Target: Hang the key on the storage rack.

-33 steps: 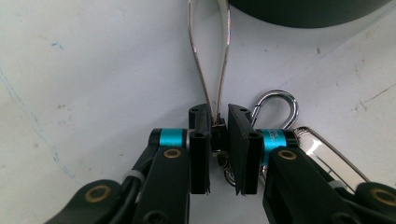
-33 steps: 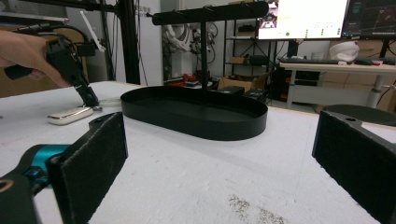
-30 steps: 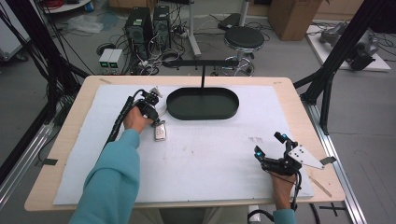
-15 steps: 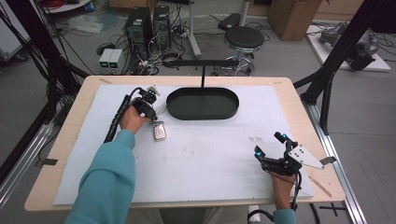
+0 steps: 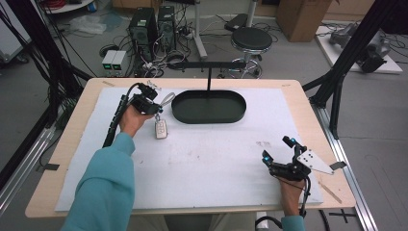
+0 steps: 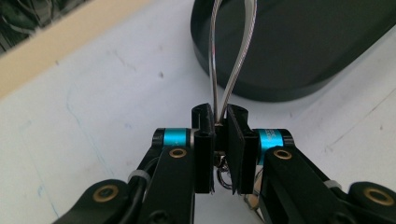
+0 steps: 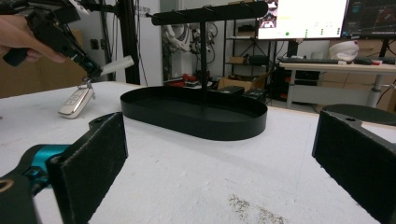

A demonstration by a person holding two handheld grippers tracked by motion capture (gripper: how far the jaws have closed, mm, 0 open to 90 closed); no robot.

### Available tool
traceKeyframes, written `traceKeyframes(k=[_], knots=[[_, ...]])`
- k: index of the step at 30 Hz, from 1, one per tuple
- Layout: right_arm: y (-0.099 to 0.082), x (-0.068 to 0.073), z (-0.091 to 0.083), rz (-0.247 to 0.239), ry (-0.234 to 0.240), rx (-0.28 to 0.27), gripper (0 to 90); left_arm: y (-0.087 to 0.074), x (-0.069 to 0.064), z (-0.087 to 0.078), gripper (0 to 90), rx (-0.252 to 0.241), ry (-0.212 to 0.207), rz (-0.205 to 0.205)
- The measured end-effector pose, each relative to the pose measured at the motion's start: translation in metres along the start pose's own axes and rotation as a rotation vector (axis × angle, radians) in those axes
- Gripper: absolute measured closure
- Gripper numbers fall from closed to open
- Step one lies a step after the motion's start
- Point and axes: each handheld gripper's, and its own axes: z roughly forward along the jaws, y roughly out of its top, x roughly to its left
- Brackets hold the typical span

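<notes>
The car key fob (image 5: 160, 129) hung from its strap loop (image 5: 167, 99) at the left gripper (image 5: 153, 107), its long axis running near to far, its lower end seemingly touching the white mat (image 5: 207, 159). That gripper's jaws were pinched shut on the strap. The black stand tray (image 5: 209, 107) lay just right, its crossbar (image 5: 211, 64) above; the right gripper (image 5: 275, 155), jaws wide, sat well apart at the near right

Black oval tray (image 7: 194, 114) beyond wide-apart fingers (image 7: 91, 161)
</notes>
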Motion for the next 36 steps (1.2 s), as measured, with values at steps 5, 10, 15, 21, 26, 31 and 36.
traceKeyframes(k=[5, 10, 15, 21, 26, 31, 36], knots=[[0.000, -0.001, 0.000, -0.006, -0.002, -0.003, 2.6, 0.004, -0.005, -0.008, 81.5, -0.107, 0.009, 0.041], [0.000, 0.000, 0.000, -0.003, -0.001, -0.001, 2.6, 0.007, -0.006, -0.014, 81.5, -0.199, 0.030, 0.016], [0.000, 0.000, 0.000, -0.001, 0.000, 0.001, 2.6, 0.009, -0.008, -0.018, 81.6, -0.256, 0.058, 0.019], [0.000, 0.000, 0.000, -0.001, -0.001, 0.001, 2.6, 0.012, -0.008, -0.023, 81.6, -0.295, 0.076, 0.012], [0.000, 0.000, 0.000, -0.001, 0.000, 0.001, 2.6, 0.016, -0.010, -0.026, 81.6, -0.315, 0.090, 0.014], [0.000, 0.000, 0.000, -0.003, 0.000, -0.001, 2.6, 0.024, -0.011, -0.027, 81.6, -0.337, 0.089, 0.007], [0.000, -0.001, 0.001, -0.004, -0.002, -0.003, 2.6, 0.032, -0.015, -0.024, 81.6, -0.350, 0.093, 0.019]])
